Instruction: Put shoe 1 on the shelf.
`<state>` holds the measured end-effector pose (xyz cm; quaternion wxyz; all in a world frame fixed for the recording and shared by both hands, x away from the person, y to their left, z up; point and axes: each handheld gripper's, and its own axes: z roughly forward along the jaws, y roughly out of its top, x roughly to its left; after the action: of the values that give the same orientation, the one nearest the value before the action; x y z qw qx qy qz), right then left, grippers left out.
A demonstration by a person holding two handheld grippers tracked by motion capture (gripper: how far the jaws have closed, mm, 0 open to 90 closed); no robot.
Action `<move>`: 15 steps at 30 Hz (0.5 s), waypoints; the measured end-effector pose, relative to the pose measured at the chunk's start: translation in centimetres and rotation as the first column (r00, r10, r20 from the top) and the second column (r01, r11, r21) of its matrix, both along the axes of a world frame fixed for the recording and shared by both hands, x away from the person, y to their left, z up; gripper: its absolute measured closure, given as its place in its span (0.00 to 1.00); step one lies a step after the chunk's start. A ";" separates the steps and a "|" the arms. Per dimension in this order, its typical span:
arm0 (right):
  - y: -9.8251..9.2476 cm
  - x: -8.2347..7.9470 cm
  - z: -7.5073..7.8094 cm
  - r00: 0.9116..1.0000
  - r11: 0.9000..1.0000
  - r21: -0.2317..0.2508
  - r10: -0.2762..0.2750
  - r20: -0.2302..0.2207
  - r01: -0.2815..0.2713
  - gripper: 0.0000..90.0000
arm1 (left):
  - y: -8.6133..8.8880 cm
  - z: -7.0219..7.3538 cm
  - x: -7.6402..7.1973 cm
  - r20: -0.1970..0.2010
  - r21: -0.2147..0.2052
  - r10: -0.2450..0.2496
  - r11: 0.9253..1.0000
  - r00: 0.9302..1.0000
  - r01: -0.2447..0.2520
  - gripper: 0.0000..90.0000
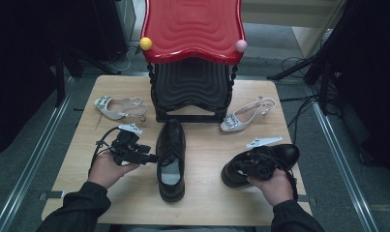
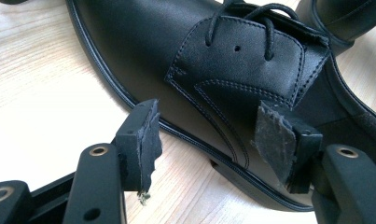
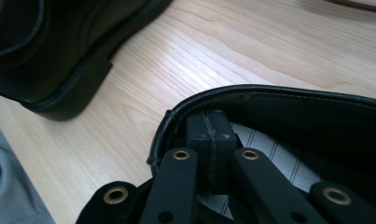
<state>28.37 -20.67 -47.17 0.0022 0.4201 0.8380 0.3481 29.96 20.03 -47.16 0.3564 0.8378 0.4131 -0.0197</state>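
A black lace-up shoe [image 1: 171, 159] lies in the middle of the wooden table [image 1: 207, 203], toe pointing away from me. My left gripper [image 1: 151, 158] reaches it from the left, open. In the left gripper view its jaws [image 2: 206, 135] straddle the shoe's side [image 2: 176, 60] near the sole without pressing on it. The second black shoe [image 1: 279, 153] lies at the right, toe to the right. My right gripper [image 1: 253, 166] is inside its opening. There the pads [image 3: 210, 135] are shut together just behind the heel rim [image 3: 316, 100], nothing visible between them.
A red moulded stool [image 1: 192, 26] stacked on a black one [image 1: 192, 87] stands at the table's far edge, with a yellow ball [image 1: 145, 43] and a pink ball [image 1: 241, 46] on its corners. Beige slingback heels lie at the left [image 1: 119, 107] and right [image 1: 243, 116].
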 end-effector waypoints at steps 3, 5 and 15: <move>0.9 0.0 0.0 1.000 1.000 0.003 0.026 0.001 -0.026 1.00 | 0.1 0.0 -0.1 0.000 0.003 0.008 1.000 1.000 -0.008 0.45; 1.4 0.0 -0.1 0.999 0.999 0.003 0.045 0.001 -0.045 1.00 | 0.3 -0.1 -0.2 -0.001 0.004 0.016 1.000 1.000 -0.016 0.45; 3.5 0.1 -0.2 0.995 0.995 0.023 0.101 -0.016 -0.100 1.00 | 0.8 0.1 -1.2 0.013 0.005 0.044 0.999 0.999 -0.044 0.45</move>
<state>28.49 -17.13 -47.35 -0.0274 0.3804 0.8542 0.3535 28.80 20.82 -47.04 0.3569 0.8297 0.4292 -0.0054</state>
